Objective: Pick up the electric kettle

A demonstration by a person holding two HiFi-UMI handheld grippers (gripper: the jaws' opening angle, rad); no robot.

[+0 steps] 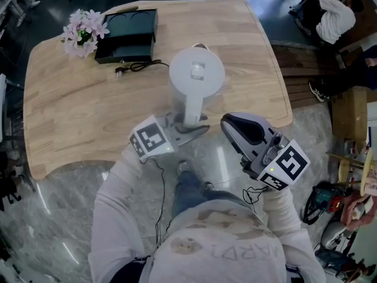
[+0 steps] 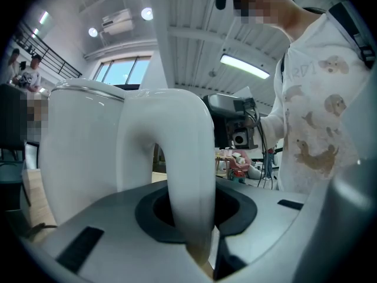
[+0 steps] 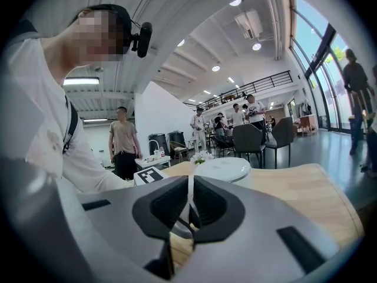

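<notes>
White electric kettle point(image 1: 196, 75), lid shut, stands on the wooden bench point(image 1: 70, 117) — left hand-held gripper point(image 1: 191, 127) clamps its handle point(image 1: 192, 106), right hand-held gripper point(image 1: 227, 124) closed and empty beside it.

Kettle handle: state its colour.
The kettle handle is plain white, with no pattern. It shows best in the left gripper view.

The left tool point(image 1: 194, 128) and right tool point(image 1: 228, 122) have grey moulded bodies, each with a black-and-white marker cube at its 6 o'clock end and a thin black cable. The sleeves point(image 1: 115, 199) are white and long.
</notes>
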